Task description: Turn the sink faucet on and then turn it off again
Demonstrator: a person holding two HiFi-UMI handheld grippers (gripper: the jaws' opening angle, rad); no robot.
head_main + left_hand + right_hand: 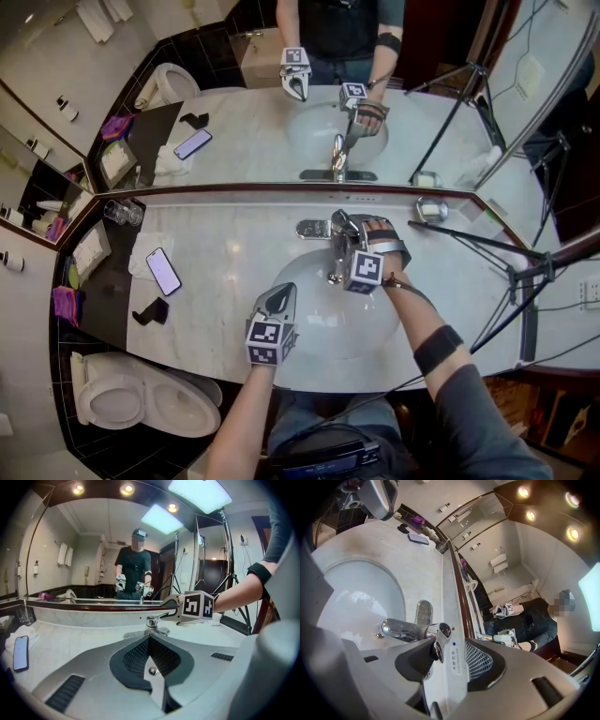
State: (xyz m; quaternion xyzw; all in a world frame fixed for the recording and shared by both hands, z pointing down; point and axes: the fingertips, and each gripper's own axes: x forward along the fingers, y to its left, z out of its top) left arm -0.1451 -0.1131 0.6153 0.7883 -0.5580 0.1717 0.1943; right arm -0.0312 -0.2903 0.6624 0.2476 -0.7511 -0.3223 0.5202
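In the head view the faucet [339, 228] stands at the back rim of the oval sink [298, 330], which is set in a pale marble worktop [230, 246] that ends just behind it at the dark frame of the mirror [253, 141]. The right gripper [345, 239] reaches across the basin to the faucet, and the left gripper [279, 298] hangs over the near left rim, well apart from it. A phone [163, 270] lies to the left with a small black object [152, 311] near the front edge, and open marble lies between them and the basin. To the right, the marble runs on to the tripod legs [511, 272]. In the left gripper view its fingers [136, 656] are pressed together with nothing between them and point toward the faucet, with the rest of the basin's width between. The right gripper's marker cube [198, 605], in black and white squares, hangs just right of the faucet. In the right gripper view the fingers [480, 660] stand wide apart astride the faucet's handle [439, 641]. The left pad seems to lie right against the handle, and the right pad stands clear of it, so nothing is clamped. Between them a white sticker [456, 660] on the back ledge carries Chinese characters and small print that looks like "NON-POTABLE WATER". A red dot [453, 630] and a blue dot [453, 644] sit beside it.
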